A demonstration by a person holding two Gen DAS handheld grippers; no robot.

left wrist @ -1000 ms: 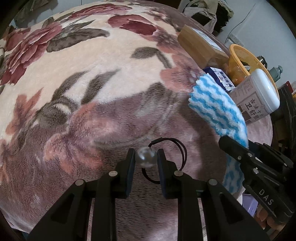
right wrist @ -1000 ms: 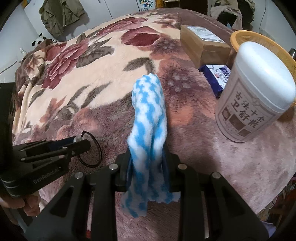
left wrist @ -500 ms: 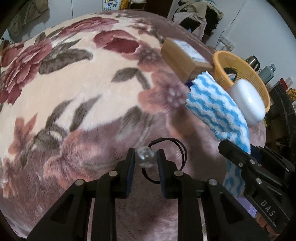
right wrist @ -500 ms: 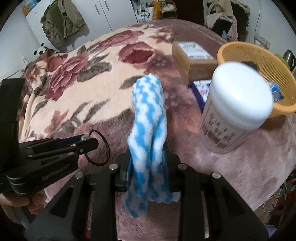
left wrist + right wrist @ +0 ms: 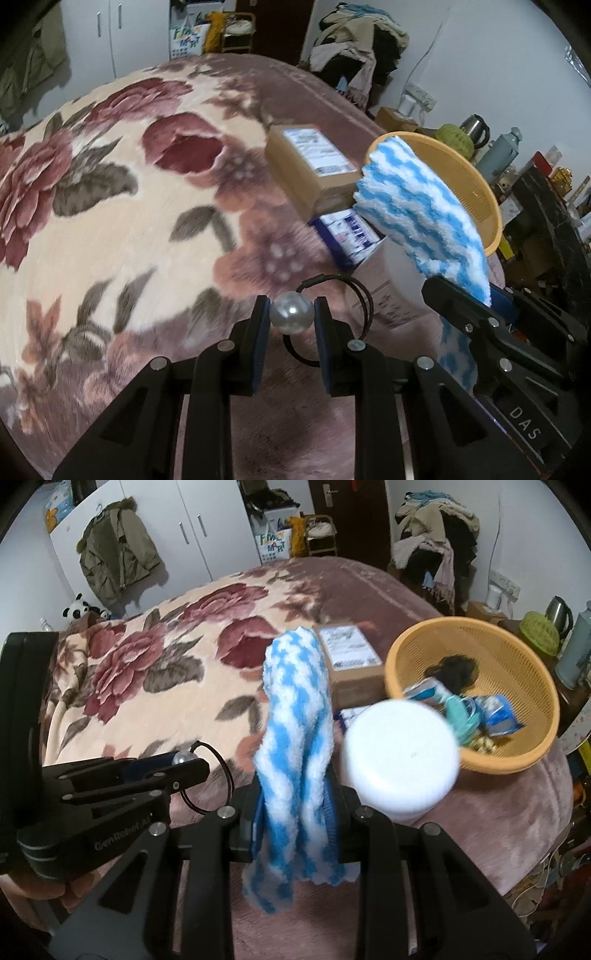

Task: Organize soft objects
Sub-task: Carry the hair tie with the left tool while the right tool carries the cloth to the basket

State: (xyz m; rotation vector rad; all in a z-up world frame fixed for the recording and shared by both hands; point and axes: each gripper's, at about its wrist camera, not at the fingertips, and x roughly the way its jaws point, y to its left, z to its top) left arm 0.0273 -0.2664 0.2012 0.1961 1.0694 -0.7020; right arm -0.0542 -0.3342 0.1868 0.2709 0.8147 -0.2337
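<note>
Fluffy blue-and-white cloth (image 5: pixel 295 760) hangs clamped in the right tool (image 5: pixel 295 812) above the bed's (image 5: pixel 155 686) near edge, its lower end cut off behind the fingers. Left tool (image 5: pixel 291 317) pinches a pearl hair tie (image 5: pixel 291 313), its black loop partly hidden. Basket (image 5: pixel 524 753) contents are blurred.

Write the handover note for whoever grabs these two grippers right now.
Left gripper: shut on the pearl hair tie, its black loop hanging free.
Right gripper: shut on the blue-and-white cloth, which drapes over the fingers.
Both items are held above the floral blanket.
The orange basket already holds a few small items, behind the white jar.
Done: both pickups.
Left: probably drop both into the basket.
</note>
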